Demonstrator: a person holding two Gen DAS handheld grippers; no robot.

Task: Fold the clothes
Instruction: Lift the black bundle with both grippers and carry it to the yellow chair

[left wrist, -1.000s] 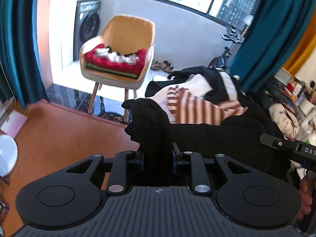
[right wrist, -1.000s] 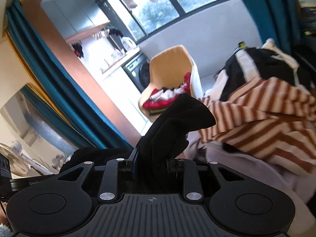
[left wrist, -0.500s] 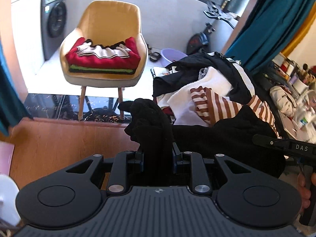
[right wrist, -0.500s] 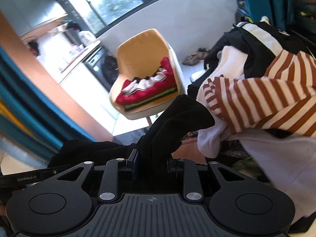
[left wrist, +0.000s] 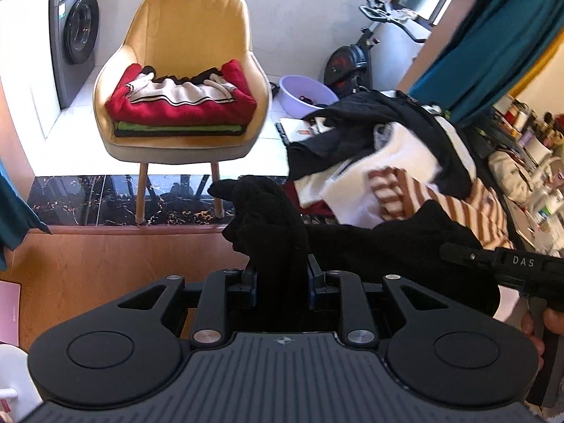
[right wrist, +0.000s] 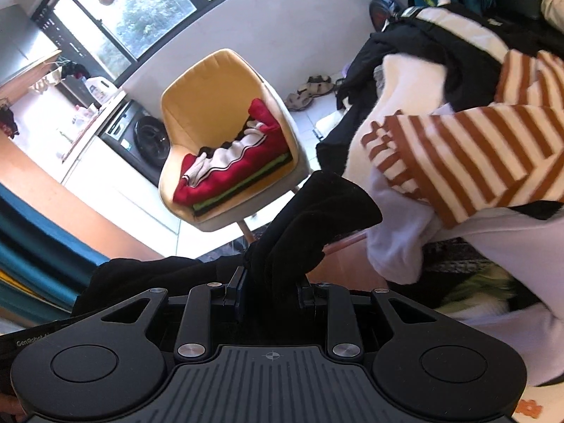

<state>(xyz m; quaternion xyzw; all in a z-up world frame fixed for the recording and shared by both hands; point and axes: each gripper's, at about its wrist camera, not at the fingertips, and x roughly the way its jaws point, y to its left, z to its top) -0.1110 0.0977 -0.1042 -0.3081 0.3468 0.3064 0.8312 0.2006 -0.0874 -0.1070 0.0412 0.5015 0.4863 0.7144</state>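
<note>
A black garment hangs stretched between both grippers. My left gripper is shut on one bunched end of it, which sticks up past the jaws. My right gripper is shut on the other end, folded over above the jaws. In the left wrist view the right gripper's black body shows at the right edge, with a hand under it. A yellow chair ahead holds a stack of folded clothes, red on top with a white piece. A heap of unfolded clothes, black, white and brown-striped, lies to the right.
A washing machine stands left of the chair on the white tiled floor. A lilac basin and an exercise bike sit behind the heap. Teal curtains hang at the right. A wooden surface lies below. Sandals rest by the wall.
Both grippers have swung sideways with the black garment still held; the chair now sits nearer and more central in both views, and the clothes heap has slid rightward.
</note>
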